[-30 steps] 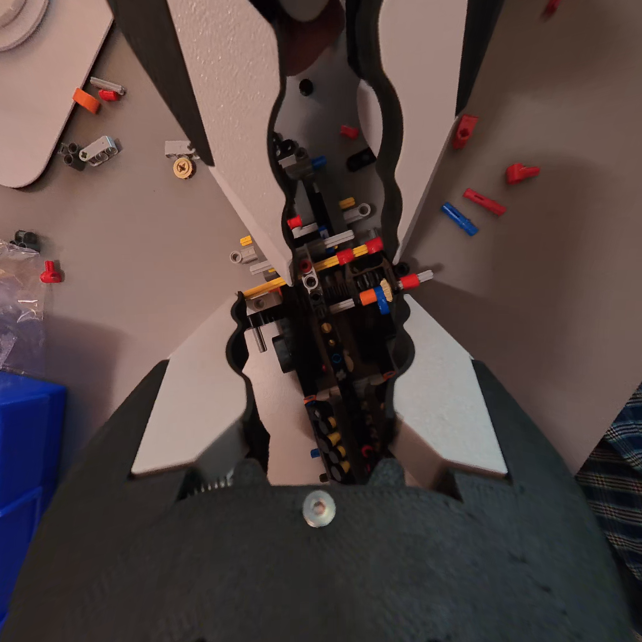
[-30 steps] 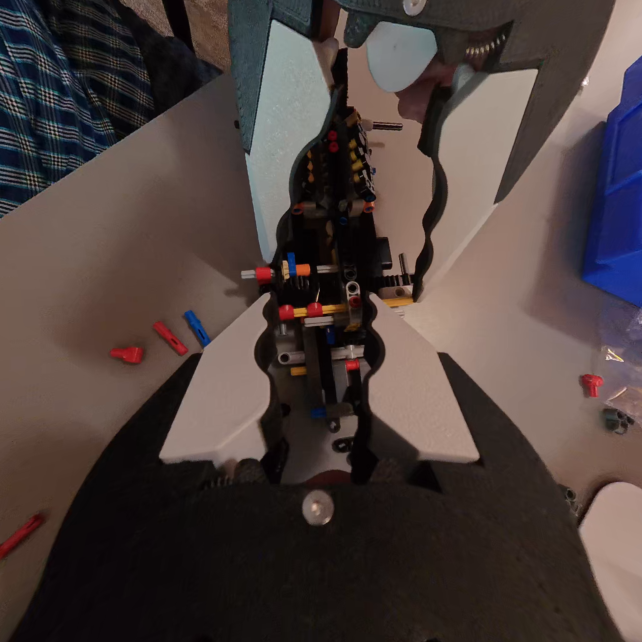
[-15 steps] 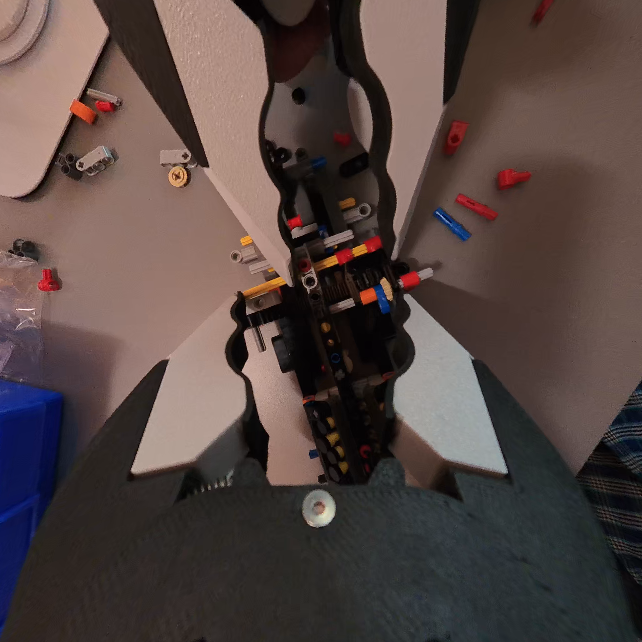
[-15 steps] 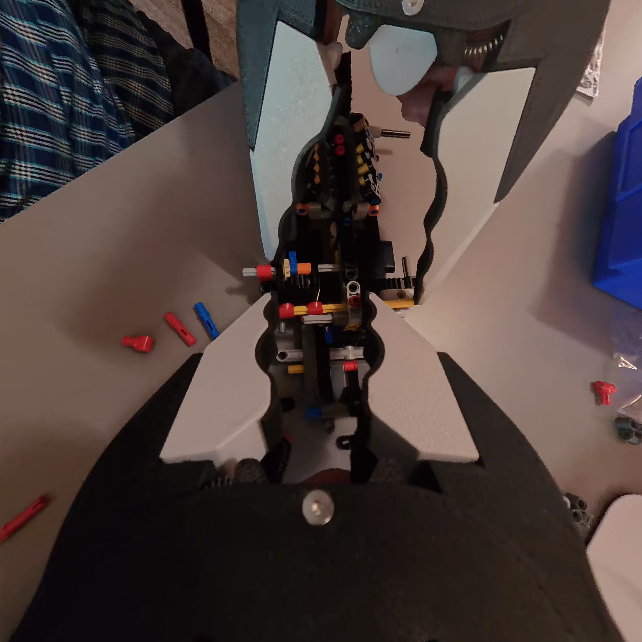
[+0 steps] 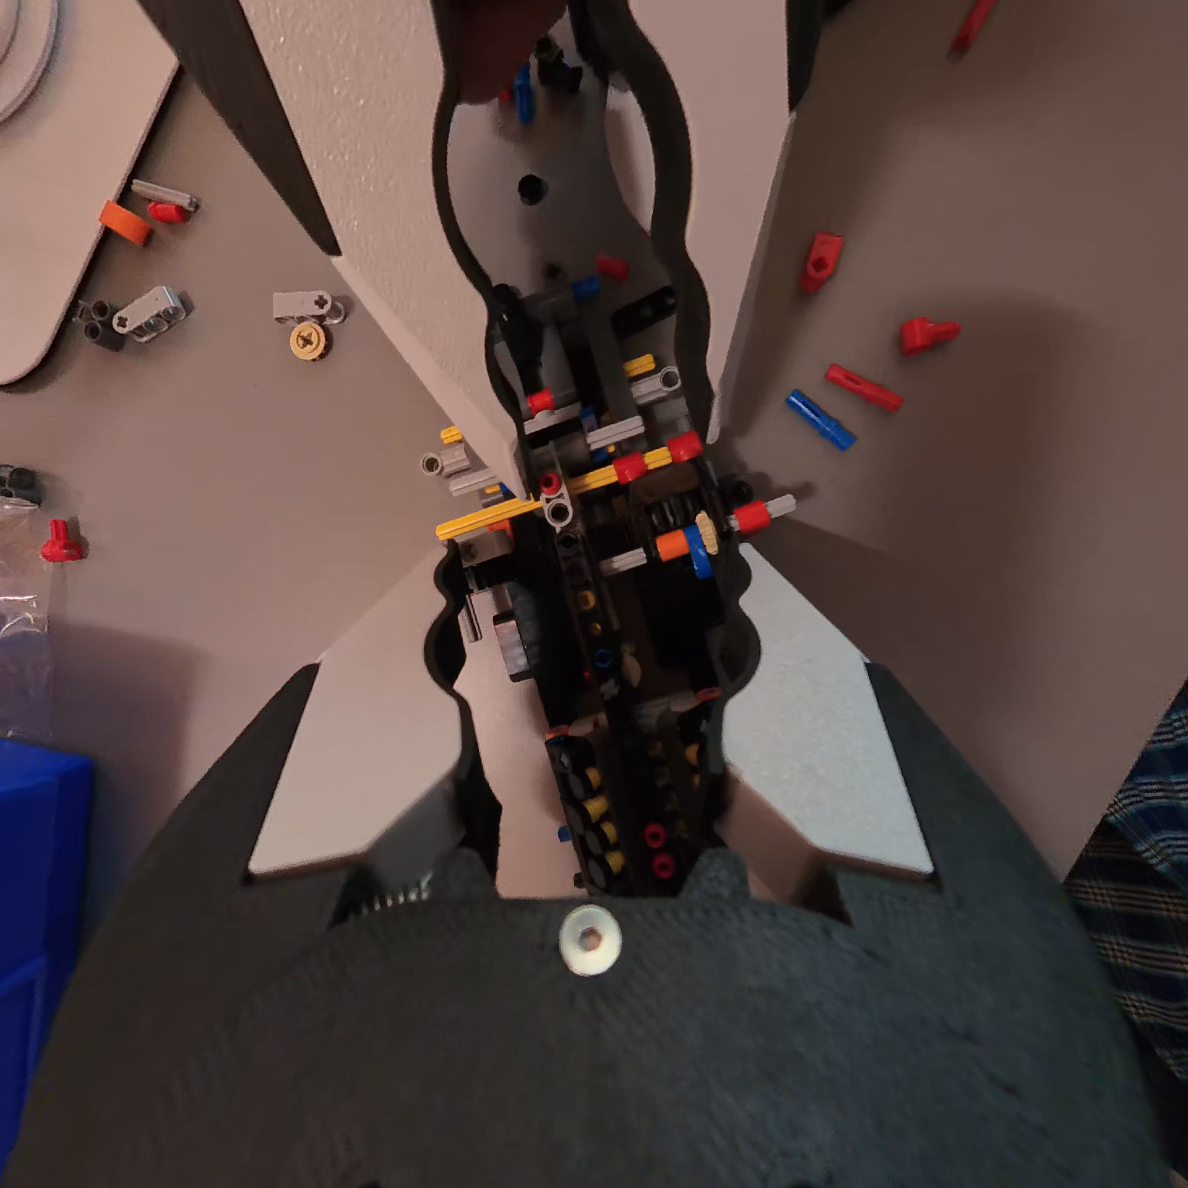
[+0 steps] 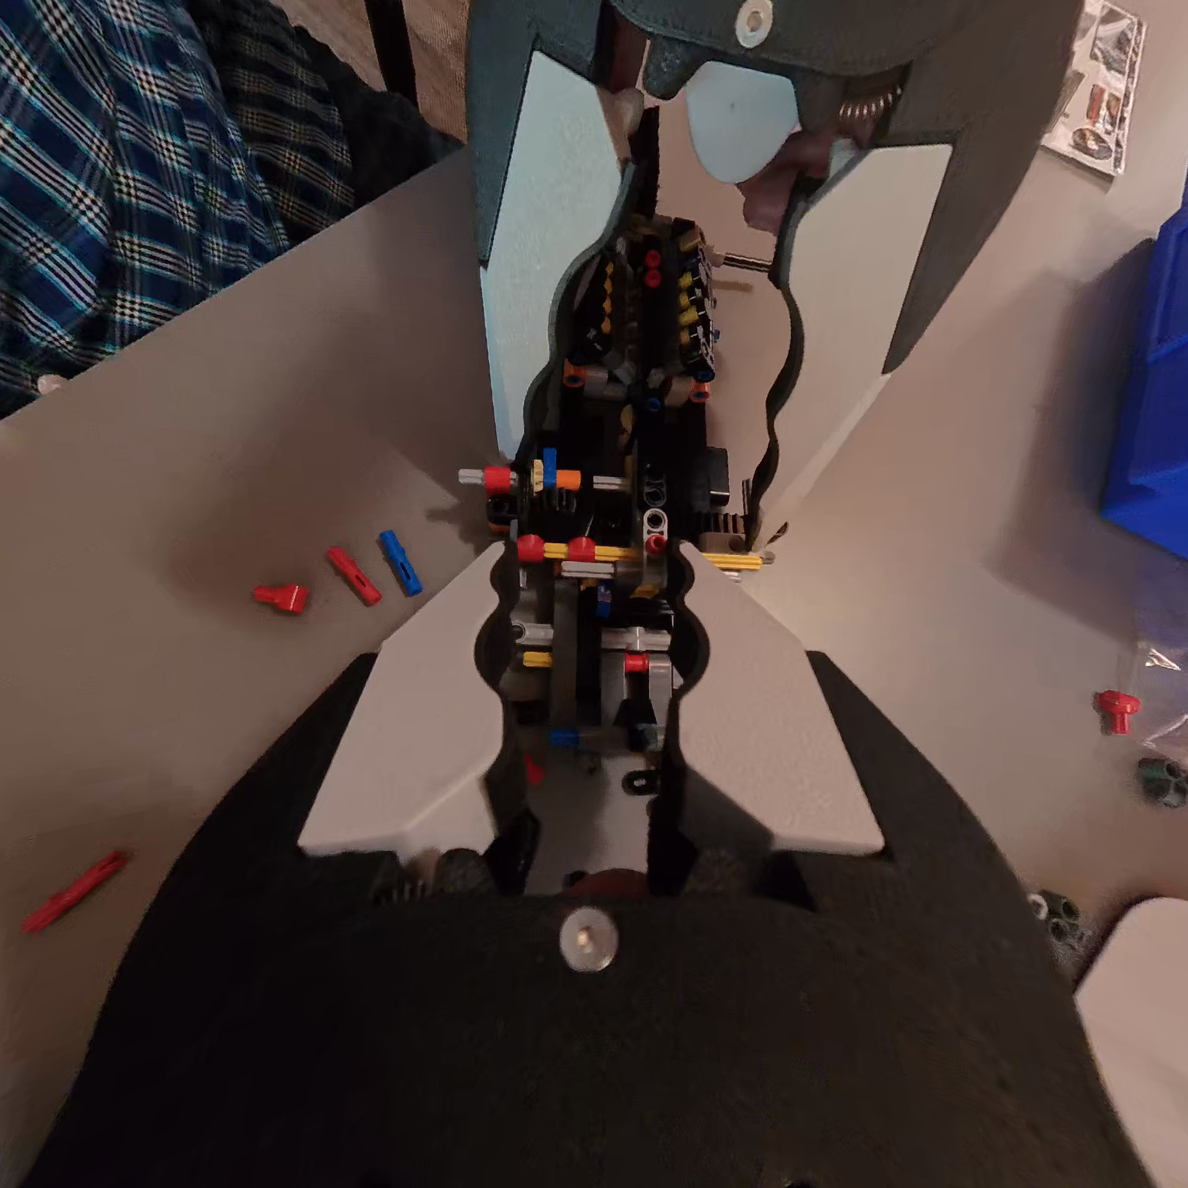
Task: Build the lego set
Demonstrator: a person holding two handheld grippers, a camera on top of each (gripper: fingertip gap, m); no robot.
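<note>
A long black Technic lego assembly [image 5: 598, 611] with yellow axles and red, blue and orange bushes is held over the grey table. It also shows in the right wrist view [image 6: 617, 488]. My left gripper [image 5: 591, 572] is shut on one end of it. My right gripper [image 6: 591, 566] is shut on the other end and faces the left one, tips almost meeting. The right gripper shows at the top of the left wrist view [image 5: 617, 463]. The left gripper shows at the top of the right wrist view [image 6: 633, 521].
Loose red and blue pins [image 5: 861, 386] lie on one side, also in the right wrist view [image 6: 353, 575]. A grey beam [image 5: 151, 312], a tan gear [image 5: 310, 339] and an orange part [image 5: 123, 222] lie by a white board [image 5: 38, 257]. A blue bin [image 6: 1151, 418] and a person's plaid clothing [image 6: 128, 193] border the table. Left and right tips are no more than a few centimetres apart. Between my left fingertips and the tan gear [image 5: 310, 339] there is roughly 9 cm.
Both grippers and the assembly have shifted together a little over the table, so the loose parts drift in both views. Both grips are the same.
</note>
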